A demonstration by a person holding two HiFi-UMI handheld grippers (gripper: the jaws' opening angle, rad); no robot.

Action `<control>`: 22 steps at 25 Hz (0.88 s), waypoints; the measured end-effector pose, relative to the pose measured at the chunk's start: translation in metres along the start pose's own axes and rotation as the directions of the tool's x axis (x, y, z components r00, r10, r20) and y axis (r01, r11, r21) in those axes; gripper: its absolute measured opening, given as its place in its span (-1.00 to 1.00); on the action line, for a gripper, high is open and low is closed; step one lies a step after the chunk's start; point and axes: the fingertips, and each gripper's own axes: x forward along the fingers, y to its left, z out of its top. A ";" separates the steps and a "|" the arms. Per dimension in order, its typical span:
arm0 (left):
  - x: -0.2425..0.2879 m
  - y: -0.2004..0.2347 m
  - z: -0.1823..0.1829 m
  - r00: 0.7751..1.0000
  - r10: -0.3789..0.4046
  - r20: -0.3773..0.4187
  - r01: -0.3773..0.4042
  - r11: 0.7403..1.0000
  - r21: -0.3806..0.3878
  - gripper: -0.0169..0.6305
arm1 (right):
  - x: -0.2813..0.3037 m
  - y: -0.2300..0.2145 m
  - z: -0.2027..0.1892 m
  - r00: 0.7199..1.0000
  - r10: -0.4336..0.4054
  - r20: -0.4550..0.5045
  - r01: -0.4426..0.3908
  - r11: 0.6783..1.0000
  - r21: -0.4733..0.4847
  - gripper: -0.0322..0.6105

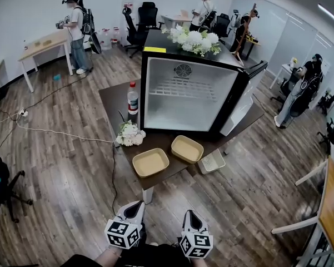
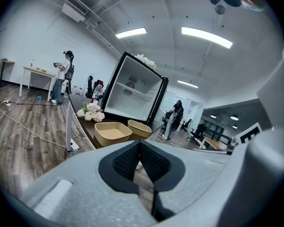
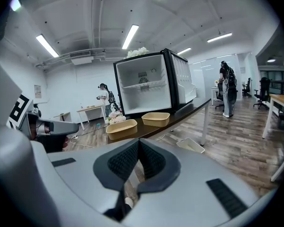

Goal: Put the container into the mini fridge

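Tabletop (image 1: 114, 100) holds 2 containers (image 1: 150, 162) (mouths up) — left gripper (image 1: 138, 204) and right gripper (image 1: 189, 213) closed, empty.

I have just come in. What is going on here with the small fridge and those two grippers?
A person stands before a dark table with a gripper in each hand. The left gripper and right gripper are both held low, short of the table, fingers closed on nothing. Two empty beige containers lie at the table's near edge, in front of the mini fridge, whose door is open. No container is inside it yet.
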 end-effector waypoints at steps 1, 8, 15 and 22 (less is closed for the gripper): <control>0.008 0.006 0.004 1.000 0.000 -0.004 0.000 1.000 0.005 -0.92 | 0.007 -0.002 0.005 1.000 -0.008 0.004 0.008 1.000 0.002 -0.88; 0.060 0.054 0.031 0.998 -0.024 -0.053 0.025 0.999 0.024 -0.92 | 0.061 -0.003 0.030 0.997 -0.072 -0.001 0.072 0.997 0.022 -0.88; 0.101 0.099 0.045 0.989 -0.035 -0.144 0.043 0.997 0.056 -0.92 | 0.116 0.007 0.051 0.993 -0.119 -0.003 0.119 0.992 0.048 -0.88; 0.128 0.130 0.051 0.971 -0.088 -0.221 0.097 0.995 0.029 -0.92 | 0.151 0.015 0.058 0.988 -0.157 0.007 0.155 0.984 0.088 -0.88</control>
